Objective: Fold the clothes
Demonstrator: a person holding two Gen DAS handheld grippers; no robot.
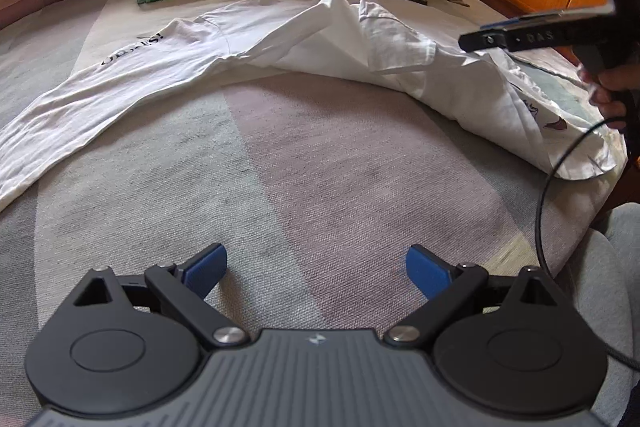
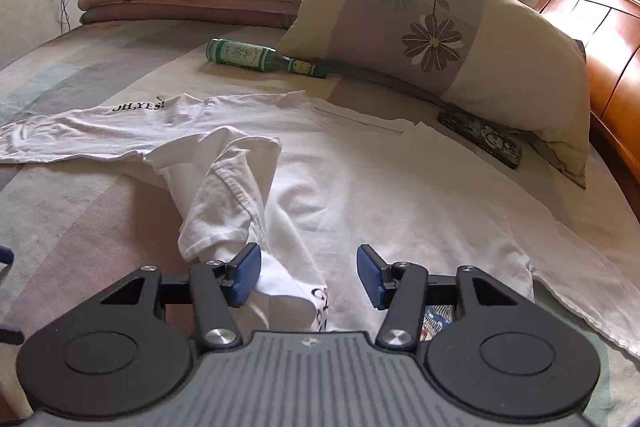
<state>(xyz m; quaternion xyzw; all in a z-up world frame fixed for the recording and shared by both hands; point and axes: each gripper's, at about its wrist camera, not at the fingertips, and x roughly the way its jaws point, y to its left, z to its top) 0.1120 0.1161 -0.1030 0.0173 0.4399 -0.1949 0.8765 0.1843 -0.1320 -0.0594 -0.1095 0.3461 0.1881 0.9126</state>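
The white cotton T-shirt (image 2: 380, 187) with black lettering lies spread on the bed (image 1: 320, 167), which has a woven cover in grey, pink and pale green blocks. One sleeve is flopped over the body in a crumpled fold (image 2: 228, 195).

In the right wrist view, the right gripper (image 2: 308, 275) hangs low over the shirt's near hem, its blue-padded fingers (image 2: 246, 275) standing well apart. A printed edge of the shirt lies under the gap, closer to the pad at 9 o'clock; neither pad pinches cloth. No earlier picture is there to show how they got so.

In the left wrist view, the left gripper (image 1: 316, 271) has its fingers (image 1: 206, 267) spread wide over bare bed cover, holding nothing, the shirt well apart at 12 o'clock. The right gripper appears there at 2 o'clock, gripped by a hand (image 1: 612, 87), with a black cable (image 1: 544, 195) looping down.

Behind the shirt, at 11 o'clock, a green glass bottle (image 2: 244, 55) lies on its side beside a cream floral pillow (image 2: 440, 39). A dark patterned phone case (image 2: 482, 137) sits at the pillow's foot.
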